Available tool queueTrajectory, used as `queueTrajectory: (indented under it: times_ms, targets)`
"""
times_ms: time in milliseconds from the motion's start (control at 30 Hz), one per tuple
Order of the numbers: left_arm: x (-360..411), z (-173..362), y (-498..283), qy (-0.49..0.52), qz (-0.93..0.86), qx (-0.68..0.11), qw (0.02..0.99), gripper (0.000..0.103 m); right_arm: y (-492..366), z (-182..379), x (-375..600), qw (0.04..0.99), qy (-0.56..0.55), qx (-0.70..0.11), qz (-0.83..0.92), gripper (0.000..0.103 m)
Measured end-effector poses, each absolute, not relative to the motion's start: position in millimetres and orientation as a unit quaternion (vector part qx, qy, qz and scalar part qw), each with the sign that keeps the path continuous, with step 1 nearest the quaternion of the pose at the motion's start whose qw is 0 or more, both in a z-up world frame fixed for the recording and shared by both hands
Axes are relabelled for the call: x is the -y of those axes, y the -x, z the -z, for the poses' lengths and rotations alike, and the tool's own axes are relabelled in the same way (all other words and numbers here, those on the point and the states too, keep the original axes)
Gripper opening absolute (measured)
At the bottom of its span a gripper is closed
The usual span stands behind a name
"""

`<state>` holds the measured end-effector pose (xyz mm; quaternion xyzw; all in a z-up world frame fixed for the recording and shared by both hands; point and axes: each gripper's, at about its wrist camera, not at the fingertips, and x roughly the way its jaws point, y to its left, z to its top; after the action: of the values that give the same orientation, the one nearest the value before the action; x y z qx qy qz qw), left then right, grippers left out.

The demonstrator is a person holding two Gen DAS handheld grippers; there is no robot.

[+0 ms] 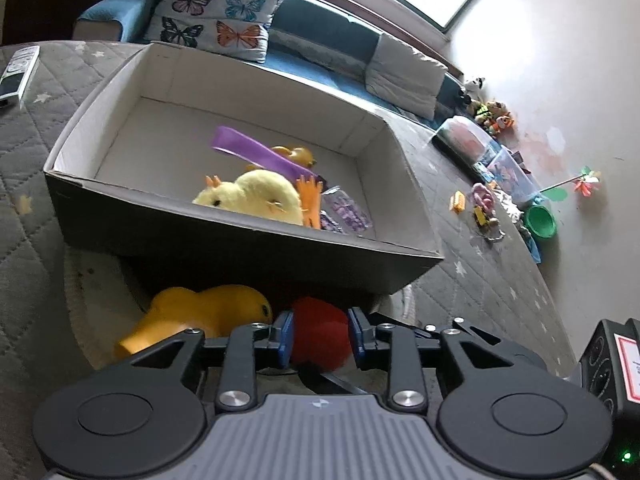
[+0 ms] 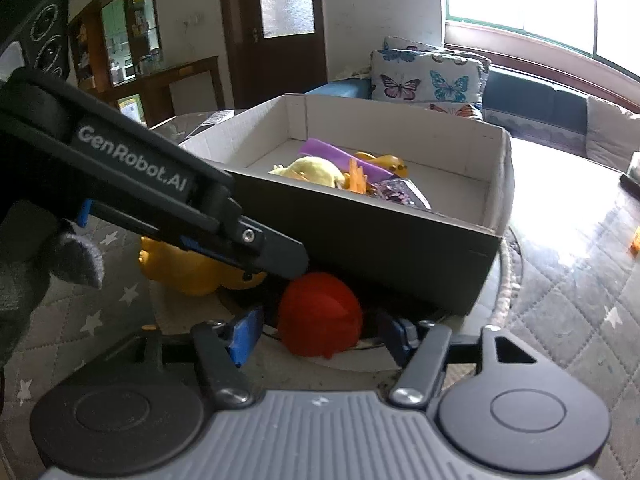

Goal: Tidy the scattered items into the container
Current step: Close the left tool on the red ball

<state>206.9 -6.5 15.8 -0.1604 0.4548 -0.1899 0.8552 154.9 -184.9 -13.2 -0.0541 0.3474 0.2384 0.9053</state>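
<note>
A red ball lies on the mat against the near wall of a cardboard box. My left gripper has its blue pads on either side of the ball, close to it. My right gripper is open, with its pads wide of the same ball. A yellow rubber duck lies left of the ball. The box holds a yellow plush chick, a purple strip, another yellow duck and a glittery purple pouch.
A grey quilted star mat covers the floor. A remote lies far left. Butterfly cushions and a blue sofa stand behind the box. Toys, a green bowl and plastic tubs lie at the right by the wall.
</note>
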Motion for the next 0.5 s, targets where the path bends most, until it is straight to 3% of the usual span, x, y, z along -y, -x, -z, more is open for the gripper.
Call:
queueTrajectory:
  times_ms: [200, 333, 500]
  targets:
    - [6.3, -10.8, -210.8, 0.168, 0.183, -0.459, 0.853, 0.032, -161.0, 16.9, 176.6, 0.902, 0.066, -0.351, -0.241, 0.062]
    - [6.0, -9.9, -212.1, 0.173, 0.181, -0.461, 0.851, 0.033, -163.2, 17.1, 172.3, 0.899, 0.071, -0.357, -0.245, 0.052]
    - [4.9, -10.5, -211.2, 0.177, 0.176, -0.462, 0.851, 0.034, -159.1, 15.9, 172.9, 0.9, 0.073, -0.353, -0.246, 0.051]
